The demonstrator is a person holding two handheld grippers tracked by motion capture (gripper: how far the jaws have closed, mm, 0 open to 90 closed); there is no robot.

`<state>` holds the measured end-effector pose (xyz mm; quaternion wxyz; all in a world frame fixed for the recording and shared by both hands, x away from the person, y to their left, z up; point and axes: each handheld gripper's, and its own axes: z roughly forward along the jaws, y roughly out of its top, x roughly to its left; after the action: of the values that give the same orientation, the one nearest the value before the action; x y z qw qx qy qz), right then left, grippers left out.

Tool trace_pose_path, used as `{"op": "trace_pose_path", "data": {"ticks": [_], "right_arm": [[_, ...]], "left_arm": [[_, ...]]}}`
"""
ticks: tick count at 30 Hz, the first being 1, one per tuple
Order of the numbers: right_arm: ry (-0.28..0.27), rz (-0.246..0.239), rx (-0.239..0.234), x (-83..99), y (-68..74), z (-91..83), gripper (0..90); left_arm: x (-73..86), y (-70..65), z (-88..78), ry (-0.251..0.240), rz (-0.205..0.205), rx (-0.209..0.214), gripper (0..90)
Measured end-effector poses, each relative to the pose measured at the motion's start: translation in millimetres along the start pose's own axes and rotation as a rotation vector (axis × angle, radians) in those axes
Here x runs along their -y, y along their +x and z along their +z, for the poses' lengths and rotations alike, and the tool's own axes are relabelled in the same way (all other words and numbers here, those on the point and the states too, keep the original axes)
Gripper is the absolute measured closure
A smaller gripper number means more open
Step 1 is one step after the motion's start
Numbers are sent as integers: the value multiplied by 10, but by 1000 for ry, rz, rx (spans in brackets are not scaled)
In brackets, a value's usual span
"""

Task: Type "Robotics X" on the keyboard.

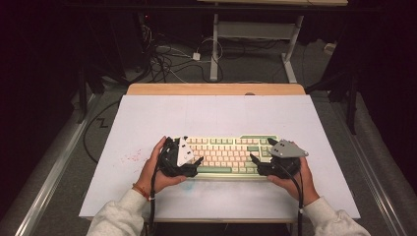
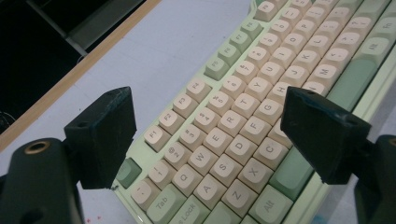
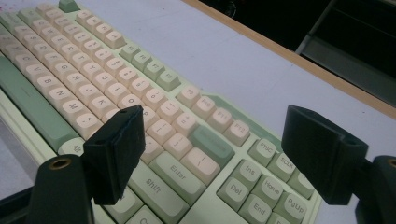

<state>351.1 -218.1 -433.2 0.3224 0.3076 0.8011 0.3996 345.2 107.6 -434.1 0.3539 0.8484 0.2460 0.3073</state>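
A cream and green keyboard [image 1: 226, 155] lies across the near middle of the white sheet. My left gripper [image 1: 196, 166] sits at its left end, held in the person's left hand, and my right gripper [image 1: 254, 164] sits at its right end. In the left gripper view the black jaws stand wide apart over the letter keys of the keyboard [image 2: 261, 60]; the left gripper [image 2: 210, 121] is open and holds nothing. In the right gripper view the right gripper [image 3: 219, 135] is open too, its jaws spread over the Enter and navigation keys of the keyboard [image 3: 84, 60].
The white sheet [image 1: 216, 113] covers a table with a wooden strip [image 1: 216, 89] along its far edge. Small red specks [image 1: 130, 158] mark the sheet left of the keyboard. Beyond the table, cables [image 1: 167, 59] lie on the floor by another table's white legs [image 1: 214, 49].
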Motion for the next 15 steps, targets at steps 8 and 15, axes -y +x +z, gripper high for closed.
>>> {"op": "trace_pose_path", "data": {"ticks": [8,15], "right_arm": [[-4,-29,16,-21,44,-56,222],[-10,-42,19,-49,70,-132,224]], "left_arm": [[-32,-30,-74,-4,22,18,196],[-66,-78,-128,3,40,11,201]]}}
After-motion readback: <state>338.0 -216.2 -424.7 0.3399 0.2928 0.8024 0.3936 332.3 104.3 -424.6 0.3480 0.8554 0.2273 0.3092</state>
